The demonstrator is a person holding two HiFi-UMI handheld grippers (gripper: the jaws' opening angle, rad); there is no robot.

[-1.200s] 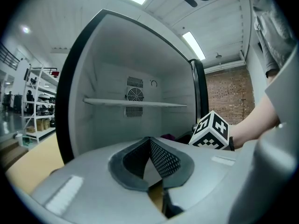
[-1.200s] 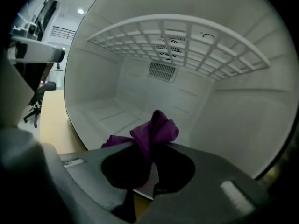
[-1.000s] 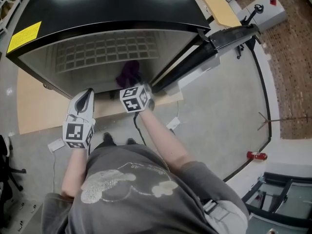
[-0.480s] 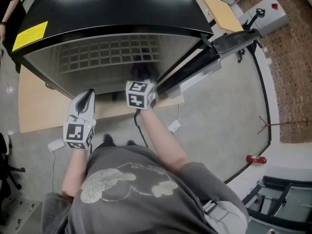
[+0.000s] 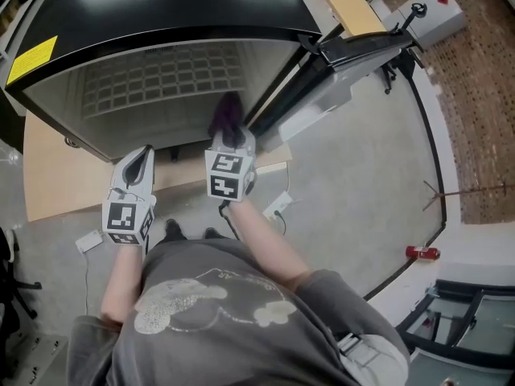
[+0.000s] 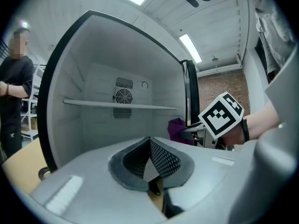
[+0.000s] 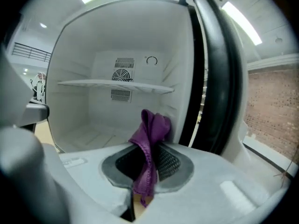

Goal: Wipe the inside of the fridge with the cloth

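The fridge (image 5: 161, 22) stands open with its white inside (image 7: 93, 120) bare, crossed by one shelf (image 7: 117, 85). A purple cloth (image 7: 150, 136) is pinched upright in my right gripper (image 7: 145, 168), which is shut on it just outside the opening, near the right wall. In the head view the cloth (image 5: 228, 117) pokes out past the right gripper (image 5: 231, 145). My left gripper (image 5: 143, 158) hangs lower left of the opening, shut with nothing in it. The left gripper view shows the cloth (image 6: 178, 129) to the right of the left gripper (image 6: 150, 158).
The fridge door (image 5: 354, 55) swings open to the right, its black seal (image 7: 219, 73) close to my right gripper. The fridge rests on a wooden board (image 5: 56, 175). Cables and a power strip (image 5: 90, 240) lie on the floor. A person in black (image 6: 14, 97) stands at the left.
My right gripper with the cloth has drawn back a little from the fridge opening, toward the person's body. The left gripper has stayed where it was.
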